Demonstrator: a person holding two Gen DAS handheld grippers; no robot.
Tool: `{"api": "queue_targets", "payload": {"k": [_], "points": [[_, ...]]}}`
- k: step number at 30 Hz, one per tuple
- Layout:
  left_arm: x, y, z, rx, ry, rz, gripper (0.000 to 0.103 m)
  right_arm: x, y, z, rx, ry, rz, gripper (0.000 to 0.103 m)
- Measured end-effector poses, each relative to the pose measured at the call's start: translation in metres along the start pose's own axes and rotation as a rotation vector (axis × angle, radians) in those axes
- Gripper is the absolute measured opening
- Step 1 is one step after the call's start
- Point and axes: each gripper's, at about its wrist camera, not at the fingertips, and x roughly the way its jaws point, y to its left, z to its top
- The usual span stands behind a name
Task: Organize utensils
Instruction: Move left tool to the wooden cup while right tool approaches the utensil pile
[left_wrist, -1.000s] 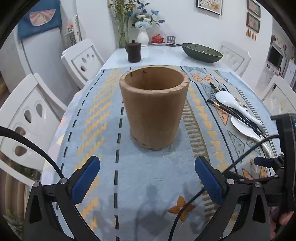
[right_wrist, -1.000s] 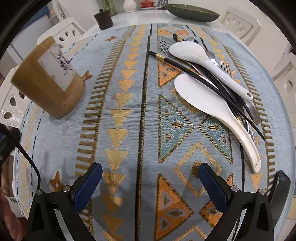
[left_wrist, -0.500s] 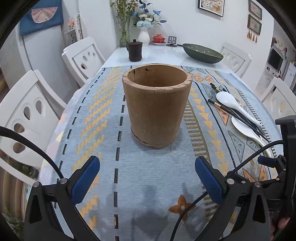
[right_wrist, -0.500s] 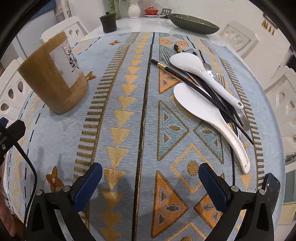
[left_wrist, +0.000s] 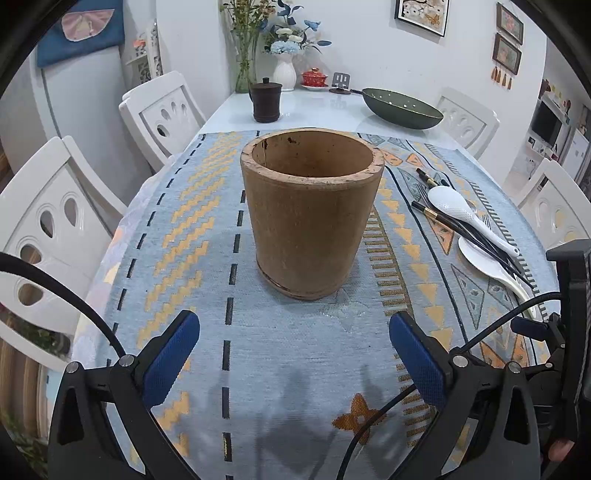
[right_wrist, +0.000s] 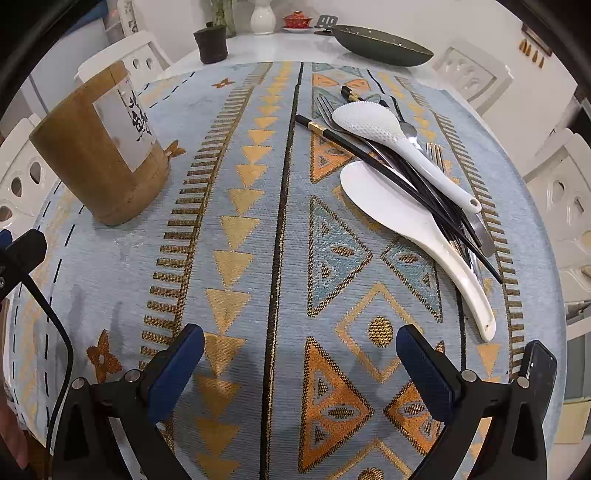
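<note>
A brown bamboo holder (left_wrist: 310, 218) stands upright and hollow on the patterned cloth, straight ahead of my left gripper (left_wrist: 293, 349), which is open and short of it. In the right wrist view the holder (right_wrist: 99, 155) is at the far left, with a white label. A pile of utensils lies at the right: a dimpled white rice paddle (right_wrist: 399, 144), a smooth white paddle (right_wrist: 410, 225), black chopsticks (right_wrist: 391, 170) and metal forks (right_wrist: 437, 153). My right gripper (right_wrist: 299, 356) is open above bare cloth, below and left of the pile.
A dark green pan (left_wrist: 400, 109), a dark lidded cup (left_wrist: 265, 101), a white vase with flowers (left_wrist: 284, 72) and a red lidded bowl (left_wrist: 314, 77) stand at the far end of the table. White chairs (left_wrist: 55, 221) line both sides. A black phone (right_wrist: 535, 369) is mounted by my right gripper.
Both grippers have drawn back and risen a little, so the holder and the utensil pile appear slightly farther away. Nothing on the table has moved.
</note>
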Motion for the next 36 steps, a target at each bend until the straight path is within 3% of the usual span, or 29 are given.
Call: {"api": "queue_targets", "payload": {"k": [30,36], "points": [[0.012,0.001,0.009,-0.016,0.015,-0.024,0.102,0.011,0.003,0.009,-0.049,0.016,-0.041,0.103],[0.016,-0.002,0.007,-0.003,-0.031,-0.039,0.102,0.010,0.004,0.008,-0.096,-0.006,-0.081,0.103]]}}
